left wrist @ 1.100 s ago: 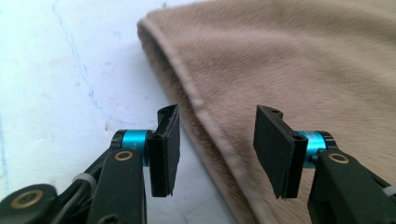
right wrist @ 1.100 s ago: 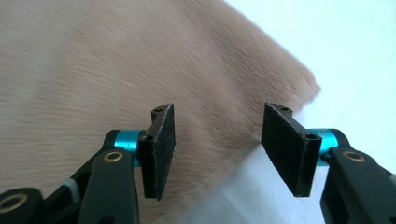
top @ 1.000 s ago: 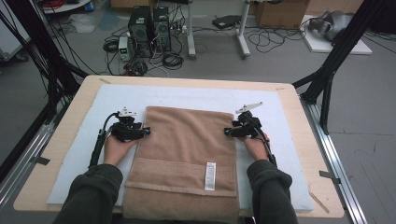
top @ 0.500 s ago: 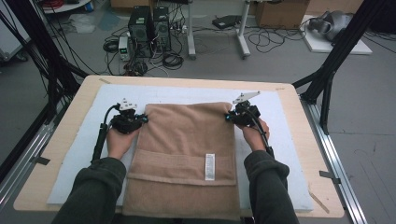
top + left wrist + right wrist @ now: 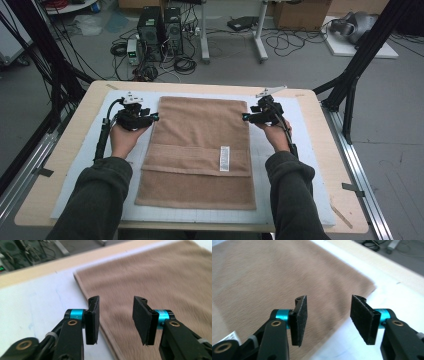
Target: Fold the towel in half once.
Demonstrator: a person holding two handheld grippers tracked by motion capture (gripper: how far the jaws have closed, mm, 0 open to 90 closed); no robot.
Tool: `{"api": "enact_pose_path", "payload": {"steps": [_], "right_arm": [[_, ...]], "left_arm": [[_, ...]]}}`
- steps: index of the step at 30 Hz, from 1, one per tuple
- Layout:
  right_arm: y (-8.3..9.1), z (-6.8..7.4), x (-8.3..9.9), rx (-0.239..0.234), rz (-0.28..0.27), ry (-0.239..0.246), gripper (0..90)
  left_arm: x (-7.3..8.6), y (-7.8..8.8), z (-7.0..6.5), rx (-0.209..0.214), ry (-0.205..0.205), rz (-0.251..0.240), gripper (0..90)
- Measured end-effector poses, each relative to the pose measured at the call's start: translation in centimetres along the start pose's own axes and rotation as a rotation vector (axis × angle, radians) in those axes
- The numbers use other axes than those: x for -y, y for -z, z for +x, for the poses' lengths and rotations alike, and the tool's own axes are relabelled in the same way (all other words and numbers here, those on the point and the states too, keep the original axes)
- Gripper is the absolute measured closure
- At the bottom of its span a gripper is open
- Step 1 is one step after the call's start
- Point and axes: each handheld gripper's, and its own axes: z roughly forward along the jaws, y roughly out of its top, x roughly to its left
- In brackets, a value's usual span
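High view: the brown towel point(image 5: 200, 150) lies flat along the middle of the white mat point(image 5: 310, 165), its near part folded over with a white label point(image 5: 224, 158) on that fold. The left gripper point(image 5: 152, 117) hovers at the towel's far left edge and the right gripper point(image 5: 246, 118) at its far right edge. In both gripper views the jaws have just been opening; they stand moderately apart with nothing between the pads, towel visible beneath. Judged risks: a renewed pinch could nip only the mat or catch the hem unevenly, because each gripper straddles the cloth's border; uneven lifting by the two hands would skew the fold; trailing cables could drag across the cloth. The mat rests on a pale wooden table point(image 5: 65, 165) within a black frame. Beyond it the grey floor point(image 5: 390, 125) carries computer towers point(image 5: 160, 30), loose cables and cardboard boxes point(image 5: 300, 12).
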Motion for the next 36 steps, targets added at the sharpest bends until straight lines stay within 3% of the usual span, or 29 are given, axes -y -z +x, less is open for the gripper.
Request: {"api": "enact_pose_path", "payload": {"steps": [2, 4, 5, 7, 11, 13, 17, 20, 22, 24, 26, 29, 32, 34, 36], "right_arm": [[-0.4, 0.5, 0.3, -0.036, 0.087, 0.008, 37.3], [-0.3, 1.4, 0.4, -0.078, 0.109, 0.007, 35.6], [0.0, 2.0, 0.3, -0.08, 0.109, 0.031, 36.2], [0.9, 3.1, 0.4, -0.082, 0.049, 0.064, 37.5], [2.6, 4.9, 1.4, -0.103, 0.0, 0.092, 36.3], [3.6, 5.8, 2.2, -0.106, -0.028, 0.11, 36.7], [5.1, 7.4, 4.4, -0.113, -0.054, 0.133, 38.4], [5.6, 8.5, 6.0, -0.128, -0.053, 0.156, 43.2], [5.6, 9.0, 7.0, -0.13, -0.038, 0.181, 47.5], [5.4, 9.4, 8.0, -0.164, -0.03, 0.175, 51.8], [5.0, 9.7, 8.8, -0.177, -0.019, 0.194, 55.2], [4.1, 10.0, 9.5, -0.207, 0.021, 0.183, 55.0], [3.5, 10.0, 9.9, -0.221, 0.029, 0.176, 53.4], [3.0, 10.1, 10.1, -0.223, 0.07, 0.2, 59.2], [2.8, 10.2, 10.3, -0.227, 0.053, 0.211, 66.7]], "left_arm": [[0.6, 0.4, -0.2, 0.044, -0.009, 0.032, 51.6], [1.3, 1.2, -0.7, 0.063, -0.028, 0.013, 48.7], [1.6, 1.6, -0.9, 0.071, -0.033, 0.013, 47.8], [2.3, 2.5, -1.1, 0.081, -0.054, 0.008, 45.0], [3.7, 4.2, -1.8, 0.11, -0.063, 0.001, 40.0], [4.3, 5.1, -2.4, 0.139, -0.082, 0.007, 35.5], [5.6, 6.4, -3.9, 0.215, -0.11, 0.012, 36.7], [6.5, 7.1, -4.9, 0.217, -0.164, 0.026, 41.7], [7.4, 7.1, -5.2, 0.236, -0.182, 0.045, 52.6], [8.0, 6.9, -5.3, 0.244, -0.204, 0.092, 58.7], [8.1, 6.7, -5.3, 0.255, -0.197, 0.108, 60.8], [8.2, 6.2, -5.1, 0.255, -0.188, 0.128, 67.2], [8.5, 5.5, -5.0, 0.265, -0.186, 0.182, 70.1], [8.5, 5.4, -5.2, 0.257, -0.2, 0.175, 72.6], [8.5, 5.4, -5.5, 0.255, -0.205, 0.173, 77.8]]}}
